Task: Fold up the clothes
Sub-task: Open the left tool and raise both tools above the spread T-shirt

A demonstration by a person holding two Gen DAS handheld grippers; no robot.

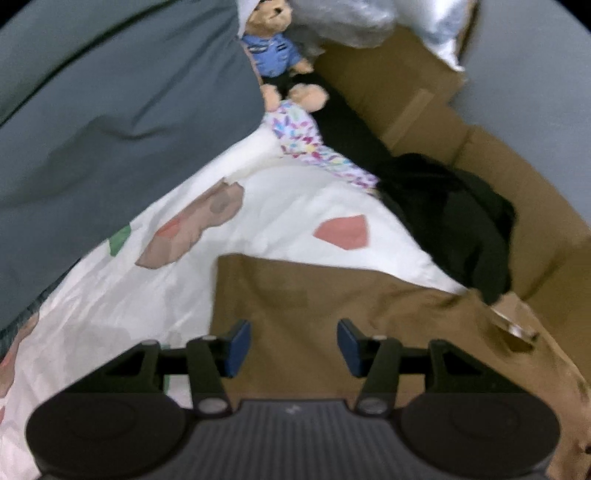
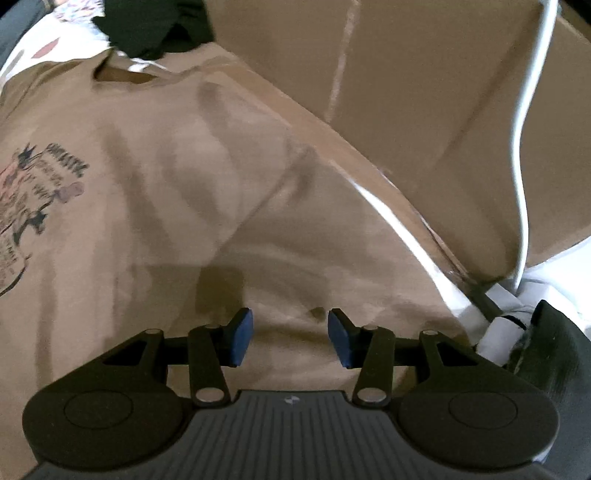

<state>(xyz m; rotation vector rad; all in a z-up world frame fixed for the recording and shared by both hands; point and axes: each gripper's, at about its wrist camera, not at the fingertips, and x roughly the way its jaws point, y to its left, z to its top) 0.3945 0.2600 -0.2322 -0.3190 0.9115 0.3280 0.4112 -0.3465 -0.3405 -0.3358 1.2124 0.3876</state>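
Brown shirt (image 2: 207, 206) lying spread on a white sheet (image 1: 295, 206), its printed front facing up and its neckline pointing toward a black garment (image 2: 155, 26) at the far end. Left gripper (image 1: 293, 347) is hovering above a straight edge of the shirt, its blue pads (image 1: 236, 347) standing apart with nothing between them; only cloth is showing below the gap. Right gripper (image 2: 290, 338) is hovering over the plain, creased part of the shirt, jaws likewise parted about halfway and gripping nothing. Print (image 2: 33, 206) of dark lettering and small figures is sitting at the left edge of the right wrist view, partly cut off. Cardboard box (image 2: 424, 110) is lying along the shirt's right side, with a white cable (image 2: 524, 155) hanging across it. In the left wrist view, the sheet is showing pink and green patches, and a grey cover (image 1: 110, 110) is lying beside it on the left. Teddy bear (image 1: 275, 48) in a blue uniform is sitting at the far end, a small patterned garment (image 1: 299, 136) just beneath its feet. Black garment is lying piled between the sheet and the box. Silver bag (image 1: 354, 18) is resting above the bear. Both views are slightly blurred.
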